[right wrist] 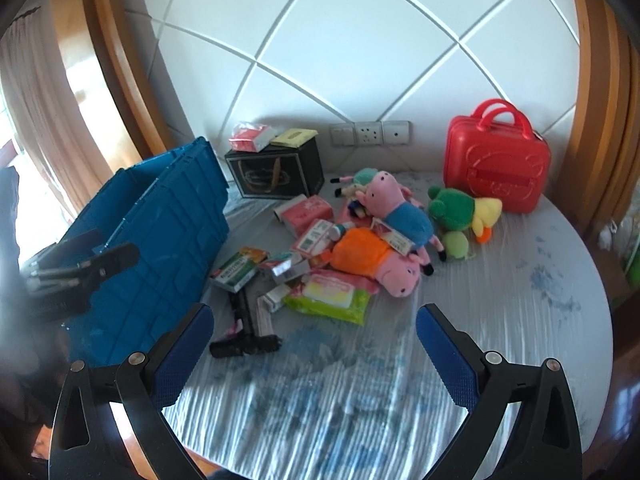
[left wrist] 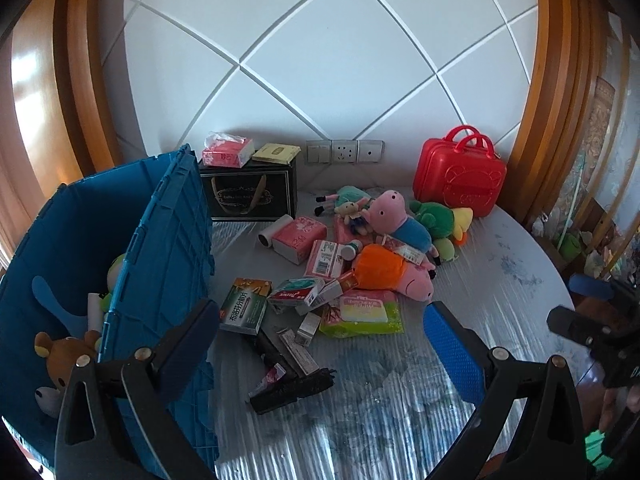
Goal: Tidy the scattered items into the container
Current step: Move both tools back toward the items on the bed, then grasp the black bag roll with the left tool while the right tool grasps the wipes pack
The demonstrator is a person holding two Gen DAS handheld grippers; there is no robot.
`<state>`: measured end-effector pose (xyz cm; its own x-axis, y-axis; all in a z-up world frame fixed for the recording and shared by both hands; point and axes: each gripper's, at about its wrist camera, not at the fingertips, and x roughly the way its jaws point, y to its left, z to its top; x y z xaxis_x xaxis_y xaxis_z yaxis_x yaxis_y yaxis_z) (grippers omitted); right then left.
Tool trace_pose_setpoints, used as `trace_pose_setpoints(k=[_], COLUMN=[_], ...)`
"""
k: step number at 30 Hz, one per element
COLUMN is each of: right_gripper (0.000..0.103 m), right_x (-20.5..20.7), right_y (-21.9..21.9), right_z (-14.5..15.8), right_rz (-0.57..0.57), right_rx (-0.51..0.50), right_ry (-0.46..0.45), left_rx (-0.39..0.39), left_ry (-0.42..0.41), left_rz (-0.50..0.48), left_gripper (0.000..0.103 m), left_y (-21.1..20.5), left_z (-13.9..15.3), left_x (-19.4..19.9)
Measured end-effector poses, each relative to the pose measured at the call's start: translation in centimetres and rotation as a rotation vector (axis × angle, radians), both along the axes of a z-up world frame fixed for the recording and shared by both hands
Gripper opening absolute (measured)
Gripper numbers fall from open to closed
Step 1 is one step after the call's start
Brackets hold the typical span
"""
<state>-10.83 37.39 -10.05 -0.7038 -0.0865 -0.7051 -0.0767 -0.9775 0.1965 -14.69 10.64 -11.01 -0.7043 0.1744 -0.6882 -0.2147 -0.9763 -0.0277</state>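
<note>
Blue ribbed plastic crate (left wrist: 160, 248) stands at the left of the round table (right wrist: 560, 320), lid flaps raised; a brown bear plush (left wrist: 64, 356) lies inside. Scattered items at table centre: two pink pig plushes (right wrist: 400, 276), green wipes pack (right wrist: 332, 300), green medicine box (left wrist: 244, 308), black brush (right wrist: 244, 344). Left gripper (left wrist: 320, 340) and right gripper (right wrist: 314, 344) both spread wide, holding nothing
</note>
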Motion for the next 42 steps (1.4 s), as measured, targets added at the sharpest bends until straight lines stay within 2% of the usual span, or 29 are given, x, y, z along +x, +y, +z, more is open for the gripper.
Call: trace_pose_setpoints(k=[5, 11, 14, 18, 20, 26, 30, 33, 37, 42], right_gripper=[0.103, 0.103, 0.103, 0.103, 0.103, 0.103, 0.103, 0.103, 0.103, 0.103], right_x=[-1.0, -2.2, -2.8, -3.6, -4.0, -5.1, -5.8, -6.5, -7.9, -10.6], right_y=[0.3, -0.2, -0.7, -1.7, -2.3, -3.6, -4.2, -4.5, -4.6, -4.3], right_z=[-2.4, -5.6, -7.8, -10.4, -11.3, -13.1, -14.3, -15.0, -16.2, -18.9], right_rz=[-0.016, -0.026, -0.027, -0.020, -0.010, -0.007, 0.003, 0.013, 0.026, 0.035], right_rx=[0.006, 0.010, 0.013, 0.015, 0.023, 0.029, 0.033, 0.040, 0.060, 0.098], right_ry=[-0.053, -0.131, -0.175, -0.235, -0.255, -0.299, -0.328, -0.338, -0.348, -0.363], left_rx=[-0.042, -0.102, -0.142, -0.175, -0.174, -0.192, -0.214, -0.199, -0.171, -0.124], left_ry=[-0.045, -0.151, -0.186, -0.227, -0.238, -0.223, -0.207, -0.220, -0.254, -0.303], left_rz=[-0.090, -0.176, -0.183, -0.170, -0.159, -0.157, -0.178, -0.183, -0.196, -0.205], left_gripper=[0.103, 0.093, 0.085, 0.062, 0.058, 0.058, 0.058, 0.058, 0.047, 0.040], left_y=[0.0, 0.3, -0.1, -1.1, -1.4, -1.4, -1.1, -1.2, -1.1, -0.8], left_z=[-7.1, -17.1, -21.8, -27.1, -28.9, -31.6, -32.4, -32.9, -33.2, -33.0], left_x=[-0.2, -0.6, -1.1, -2.8, -3.7, -4.7, -4.9, -5.1, -4.8, -3.9])
